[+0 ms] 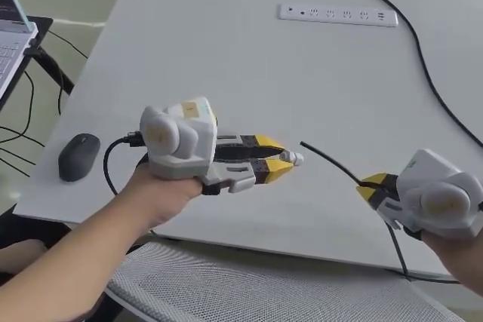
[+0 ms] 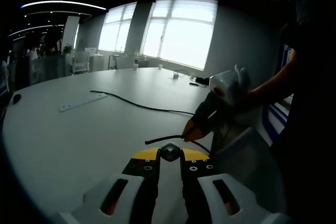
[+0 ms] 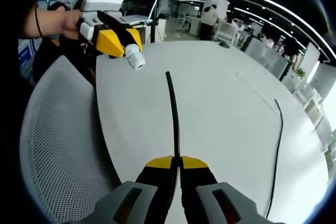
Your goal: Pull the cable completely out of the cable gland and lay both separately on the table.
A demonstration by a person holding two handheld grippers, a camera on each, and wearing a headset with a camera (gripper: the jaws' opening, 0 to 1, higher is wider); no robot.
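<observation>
A small white-grey cable gland [image 1: 293, 159] sits pinched at the tip of my left gripper [image 1: 281, 161], held in the air over the table's near edge. In the left gripper view the gland [image 2: 170, 152] is between the shut jaws of the left gripper [image 2: 170, 157]. My right gripper [image 1: 370, 186] is shut on a thin black cable [image 1: 332, 160], whose free end points toward the gland with a small gap between them. In the right gripper view the cable [image 3: 173, 114] rises from the right gripper [image 3: 176, 162] and ends short of the gland [image 3: 136, 57], so cable and gland are apart.
On the white table [image 1: 226, 58] a power strip [image 1: 337, 14] lies at the far side, with a long black cord [image 1: 423, 65] running to the right. A dark mouse [image 1: 78, 156] sits near the left edge, a laptop [image 1: 11, 35] beyond it. A mesh chair [image 1: 249, 284] is below.
</observation>
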